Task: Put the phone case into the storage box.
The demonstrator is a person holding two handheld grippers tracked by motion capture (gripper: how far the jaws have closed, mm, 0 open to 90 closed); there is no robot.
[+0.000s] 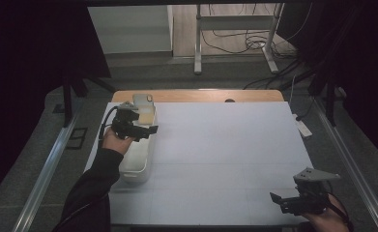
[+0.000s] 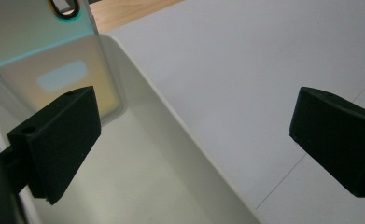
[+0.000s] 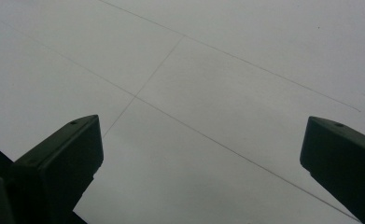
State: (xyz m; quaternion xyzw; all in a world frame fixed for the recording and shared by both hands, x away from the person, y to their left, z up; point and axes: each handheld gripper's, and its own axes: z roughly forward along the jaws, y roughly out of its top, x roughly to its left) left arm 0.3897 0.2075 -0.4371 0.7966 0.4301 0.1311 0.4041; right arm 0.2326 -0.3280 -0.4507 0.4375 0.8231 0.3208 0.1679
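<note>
- White table top (image 1: 215, 159) lay bare across its middle and right, open out to the far wooden edge (image 1: 196, 95); floor rails ran along both sides.
- Long white tray (image 1: 139, 166) sat along the table's left edge, its near end close to the front edge.
- Left gripper (image 1: 148, 129) hovered over the tray's far half, jaws spread wide, nothing between them. In the left gripper view, one jaw hung over the tray's inside, the other over bare table beyond the tray's rim (image 2: 180, 126).
- Phone case (image 2: 54, 60) stood tilted against the tray's far end, just ahead of the jaw over the tray, apart from it.
- Case looked translucent, pale with a teal-to-yellow sheen, with a dark-rimmed camera cut-out near the top.
- Right gripper (image 1: 285, 200) rested low at the table's near right corner, well apart from the tray, jaws wide open over bare surface.
</note>
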